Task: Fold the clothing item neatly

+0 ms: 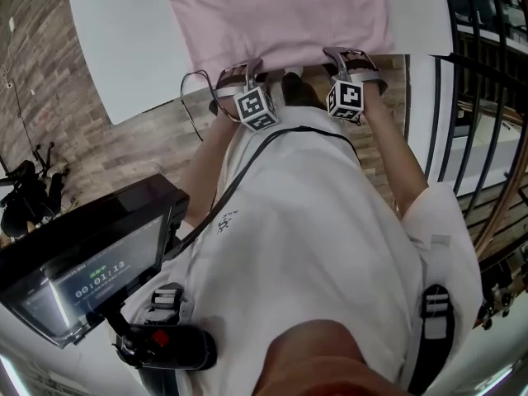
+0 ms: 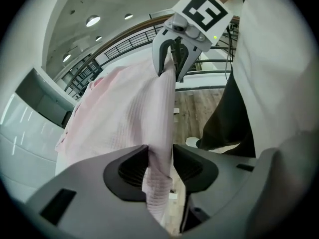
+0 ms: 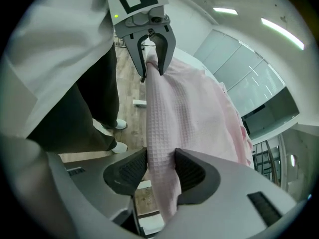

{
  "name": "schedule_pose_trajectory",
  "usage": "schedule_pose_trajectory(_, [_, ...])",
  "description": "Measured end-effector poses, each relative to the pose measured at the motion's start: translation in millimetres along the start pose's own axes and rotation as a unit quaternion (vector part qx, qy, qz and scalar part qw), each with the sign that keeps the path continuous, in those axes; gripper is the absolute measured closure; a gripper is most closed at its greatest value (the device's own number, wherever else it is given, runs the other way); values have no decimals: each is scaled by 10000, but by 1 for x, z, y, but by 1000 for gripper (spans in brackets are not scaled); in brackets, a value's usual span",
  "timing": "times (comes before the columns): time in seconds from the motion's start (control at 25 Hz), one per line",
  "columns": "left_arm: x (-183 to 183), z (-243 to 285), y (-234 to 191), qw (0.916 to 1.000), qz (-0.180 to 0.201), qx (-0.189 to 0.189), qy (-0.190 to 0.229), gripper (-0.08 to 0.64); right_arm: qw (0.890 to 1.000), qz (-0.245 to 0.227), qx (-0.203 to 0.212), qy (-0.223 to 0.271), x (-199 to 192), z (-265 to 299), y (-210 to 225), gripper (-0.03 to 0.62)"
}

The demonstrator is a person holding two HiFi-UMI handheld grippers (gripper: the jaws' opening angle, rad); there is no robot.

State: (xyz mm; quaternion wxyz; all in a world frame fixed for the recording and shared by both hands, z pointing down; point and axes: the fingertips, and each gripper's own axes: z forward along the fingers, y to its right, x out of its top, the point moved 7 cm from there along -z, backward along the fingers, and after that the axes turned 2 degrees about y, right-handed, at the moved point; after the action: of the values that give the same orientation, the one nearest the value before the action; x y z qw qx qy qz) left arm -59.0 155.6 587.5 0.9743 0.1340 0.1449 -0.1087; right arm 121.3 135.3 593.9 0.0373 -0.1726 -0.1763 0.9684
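- Left gripper [image 2: 160, 156] view: pads pinch a hanging fold of the pink garment [image 2: 124, 113]. Right gripper [image 3: 160, 161] view: same grip.
- Head view only: the garment lies on the white table [image 1: 124, 56], both grippers at its near hem.
- Marker cubes cover the jaws there.
- Screen [image 1: 91, 262] lower left, railing [image 1: 487, 97] right.

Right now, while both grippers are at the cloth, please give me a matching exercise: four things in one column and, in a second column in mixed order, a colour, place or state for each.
Things
1. garment
2. table
3. screen
4. left gripper

Descriptions
A. white, bearing the cloth
B. closed on the cloth's near edge
C. pink, reaching over the table's near edge
D. dark, at the lower left of the head view, with lit digits

Pairs: 1-C, 2-A, 3-D, 4-B
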Motion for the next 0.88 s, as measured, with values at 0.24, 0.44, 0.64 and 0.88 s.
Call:
schedule_pose_trajectory(0.24, [-5,-8,1,9997,-203,149,3,454,9996,139,-190,135,7,-6,0,496])
schedule_pose_trajectory(0.44, [-6,-18,6,9990,-327,-297,55,511,9979,313,517,225,12,-19,-1,555])
schedule_pose_trajectory(0.64, [0,-49,-5,9973,-391,-591,167,522,9938,707,742,429,23,-48,12,558])
schedule_pose_trajectory(0.88, [5,-79,4,9904,-622,-1236,55,522,9856,866,1350,538,31,-76,3,559])
